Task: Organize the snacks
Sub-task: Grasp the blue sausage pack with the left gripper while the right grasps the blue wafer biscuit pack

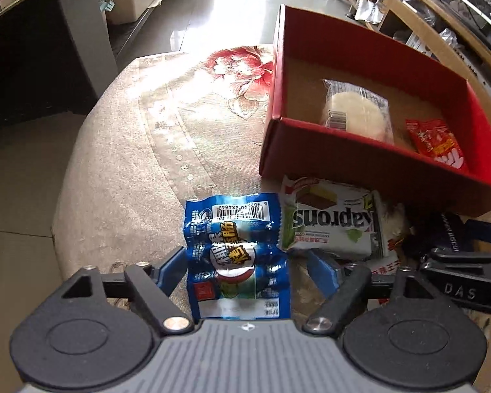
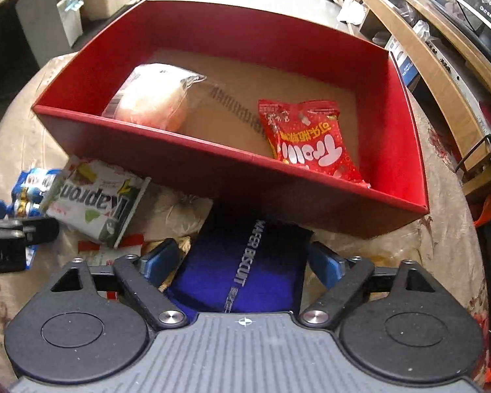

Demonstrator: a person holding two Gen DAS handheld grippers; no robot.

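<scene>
Snacks are lying just before the red box, your left tool and right tool gaping around blue sausage pack and wafer pack; slick wrappers risk slipping.

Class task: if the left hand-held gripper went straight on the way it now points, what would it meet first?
Probably the blue sausage packet, lying between the open fingers of the left hand-held gripper; depth is uncertain, and the tablecloth lies under it.
</scene>
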